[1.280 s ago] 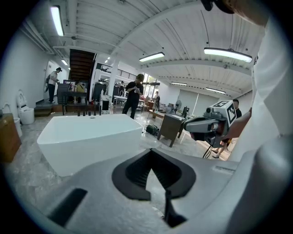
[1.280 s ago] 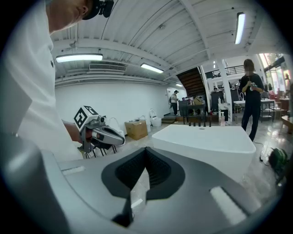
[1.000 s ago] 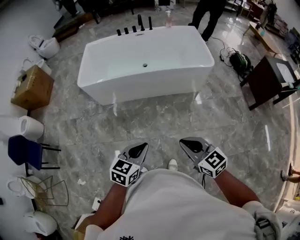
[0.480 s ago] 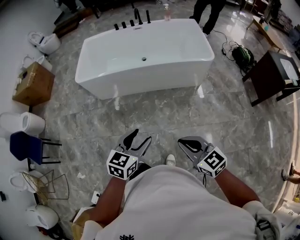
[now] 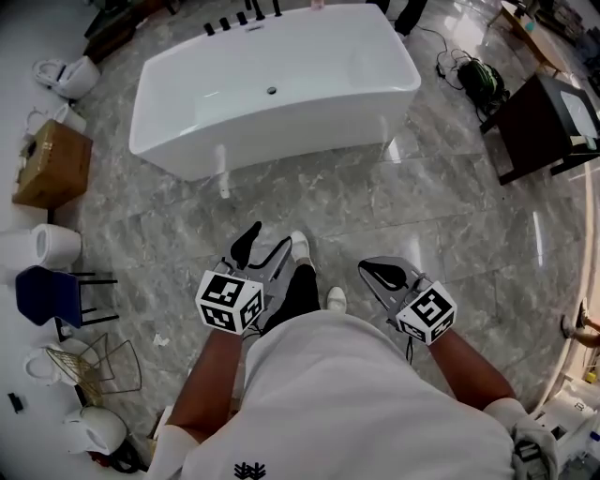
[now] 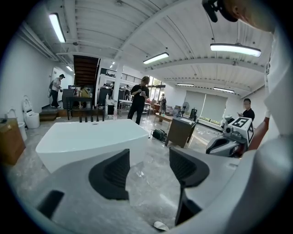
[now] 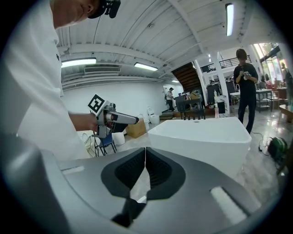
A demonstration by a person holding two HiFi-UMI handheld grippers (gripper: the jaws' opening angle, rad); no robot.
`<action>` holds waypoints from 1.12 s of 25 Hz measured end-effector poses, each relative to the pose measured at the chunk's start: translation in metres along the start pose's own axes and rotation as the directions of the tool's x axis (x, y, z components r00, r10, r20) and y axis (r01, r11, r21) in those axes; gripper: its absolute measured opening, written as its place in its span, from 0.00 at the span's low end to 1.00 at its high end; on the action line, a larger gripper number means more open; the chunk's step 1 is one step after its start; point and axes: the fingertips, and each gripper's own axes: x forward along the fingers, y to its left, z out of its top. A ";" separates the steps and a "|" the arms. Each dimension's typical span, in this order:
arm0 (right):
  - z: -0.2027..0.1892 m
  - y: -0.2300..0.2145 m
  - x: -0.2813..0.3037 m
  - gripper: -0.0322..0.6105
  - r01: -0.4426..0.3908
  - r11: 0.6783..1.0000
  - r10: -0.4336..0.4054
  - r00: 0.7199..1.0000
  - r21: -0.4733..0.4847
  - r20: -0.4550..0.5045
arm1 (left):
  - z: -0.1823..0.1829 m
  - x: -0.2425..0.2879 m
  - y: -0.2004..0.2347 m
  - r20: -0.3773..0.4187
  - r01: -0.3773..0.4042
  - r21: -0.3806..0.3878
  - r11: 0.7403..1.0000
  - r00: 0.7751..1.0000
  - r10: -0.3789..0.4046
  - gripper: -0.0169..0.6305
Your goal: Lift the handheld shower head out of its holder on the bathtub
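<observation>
The handheld shower head stands somewhere in the row of thin black upright fittings [image 5: 242, 19] on the far rim of the white rectangular freestanding bathtub [image 5: 281, 150]; which fitting it is I cannot tell. Both grippers are well apart from that row, on the near side of the tub over the grey marble floor [image 5: 450, 234]. The left gripper [image 5: 267, 244] has its jaws spread wide, having just been opening, with only floor between them; the right gripper [image 5: 373, 272] has its jaws pressed together on nothing. A brown cardboard box [image 5: 52, 169] sits left of the tub, with a blue chair [image 5: 52, 295] nearer along that wall; a dark square cabinet [image 5: 539, 127] stands to the right; a person in dark clothes [image 6: 138, 103] stands beyond the tub's far side.
</observation>
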 end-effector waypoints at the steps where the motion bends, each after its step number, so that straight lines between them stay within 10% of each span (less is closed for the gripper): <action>1: 0.002 -0.008 0.005 0.08 0.010 1.000 -0.010 1.000 0.003 -0.003 | 0.002 0.009 0.006 -0.002 0.006 -0.001 1.000 1.000 -0.006 0.44; 28: 0.151 -0.203 0.186 0.07 0.121 0.992 -0.124 0.989 -0.039 -0.079 | 0.138 0.201 0.217 0.025 0.064 0.018 0.998 0.998 -0.065 0.45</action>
